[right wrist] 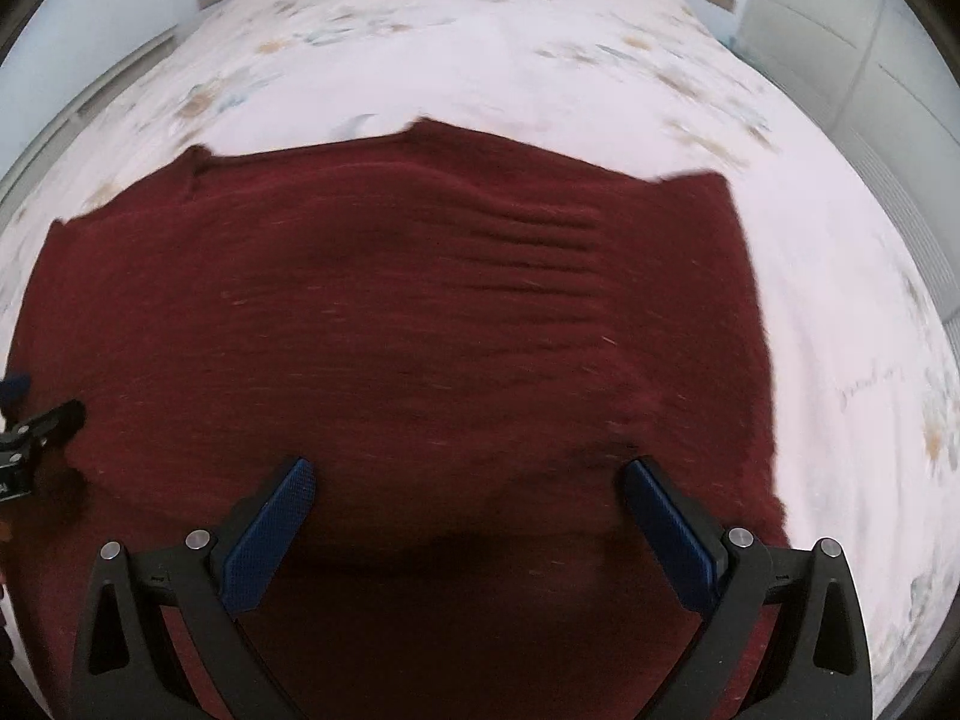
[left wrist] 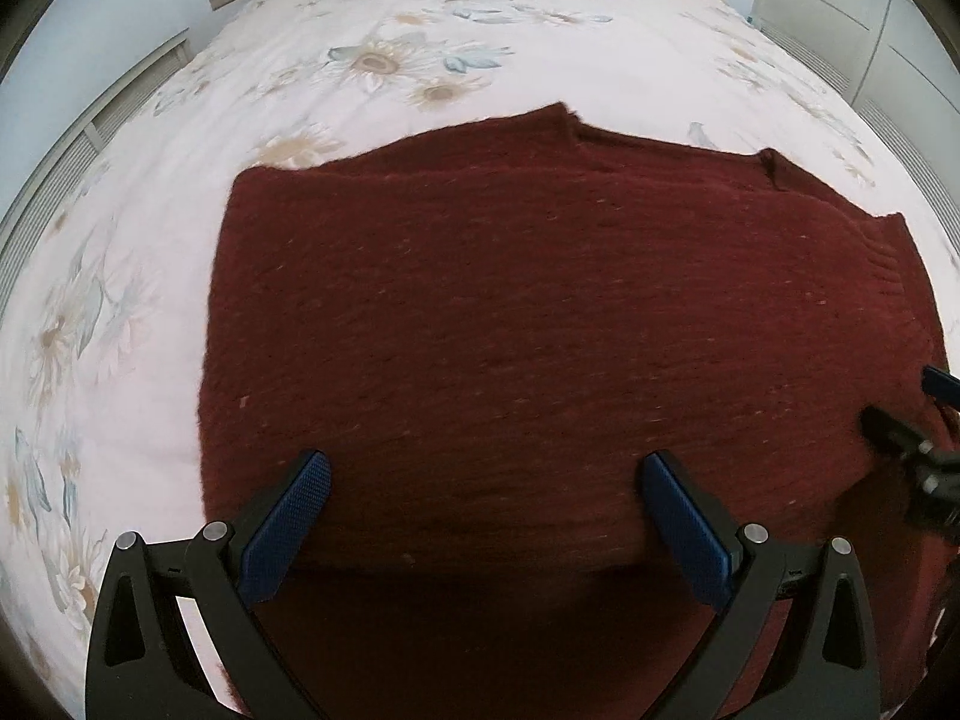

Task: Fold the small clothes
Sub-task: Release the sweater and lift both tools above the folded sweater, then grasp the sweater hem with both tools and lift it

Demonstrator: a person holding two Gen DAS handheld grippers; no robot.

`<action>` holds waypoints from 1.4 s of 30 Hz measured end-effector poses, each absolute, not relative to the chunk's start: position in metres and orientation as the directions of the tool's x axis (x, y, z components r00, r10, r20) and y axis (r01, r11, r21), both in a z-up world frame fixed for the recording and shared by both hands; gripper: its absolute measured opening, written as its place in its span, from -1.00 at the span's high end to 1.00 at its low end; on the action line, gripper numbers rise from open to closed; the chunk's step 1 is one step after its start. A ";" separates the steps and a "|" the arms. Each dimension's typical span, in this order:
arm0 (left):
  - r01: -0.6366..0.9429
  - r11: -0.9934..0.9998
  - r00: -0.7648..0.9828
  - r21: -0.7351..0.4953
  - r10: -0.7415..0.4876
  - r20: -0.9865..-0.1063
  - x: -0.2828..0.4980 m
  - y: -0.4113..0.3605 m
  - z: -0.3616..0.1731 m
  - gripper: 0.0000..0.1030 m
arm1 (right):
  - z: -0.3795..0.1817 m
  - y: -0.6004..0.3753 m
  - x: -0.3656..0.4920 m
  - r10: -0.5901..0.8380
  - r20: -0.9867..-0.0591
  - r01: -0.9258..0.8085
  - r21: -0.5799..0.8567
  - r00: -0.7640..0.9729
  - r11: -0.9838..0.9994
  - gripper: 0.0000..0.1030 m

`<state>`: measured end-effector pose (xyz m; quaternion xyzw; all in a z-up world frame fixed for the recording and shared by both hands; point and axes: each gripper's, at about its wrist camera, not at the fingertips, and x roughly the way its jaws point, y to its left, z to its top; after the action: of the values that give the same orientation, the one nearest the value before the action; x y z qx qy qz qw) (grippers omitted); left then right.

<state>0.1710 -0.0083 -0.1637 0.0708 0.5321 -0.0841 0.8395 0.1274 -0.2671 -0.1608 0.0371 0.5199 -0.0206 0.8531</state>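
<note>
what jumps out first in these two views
A big dark red knitted garment lies spread flat on the white floral bedspread, filling the middle of both views. Both tools, left and right, hover open above its near edge, holding nothing.

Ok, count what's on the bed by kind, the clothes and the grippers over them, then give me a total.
Dark red knit sweaters: 1
Grippers, jaws open: 2, the left gripper and the right gripper
Total: 3, all over the floral bedspread
</note>
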 end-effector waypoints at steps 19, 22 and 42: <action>0.188 0.982 0.443 -0.011 -0.095 -0.891 0.152 0.009 -0.146 -0.98 | -0.118 -0.280 0.087 -0.013 -0.867 0.061 0.020 0.498 0.998 -0.99; 0.202 0.979 0.466 -0.005 -0.100 -0.879 0.139 0.011 -0.128 -0.98 | -0.102 -0.282 0.072 -0.012 -0.858 0.056 0.020 0.514 0.998 -0.99; 0.166 0.986 0.407 0.004 -0.064 -0.911 0.021 0.057 -0.104 -0.98 | -0.120 -0.316 -0.057 -0.028 -0.885 0.167 0.056 0.464 0.984 -0.99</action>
<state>0.0211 0.0569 -0.1042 0.0470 0.5404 -0.0686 0.8373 -0.0567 -0.3161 -0.1197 0.0675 0.5146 -0.0572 0.8529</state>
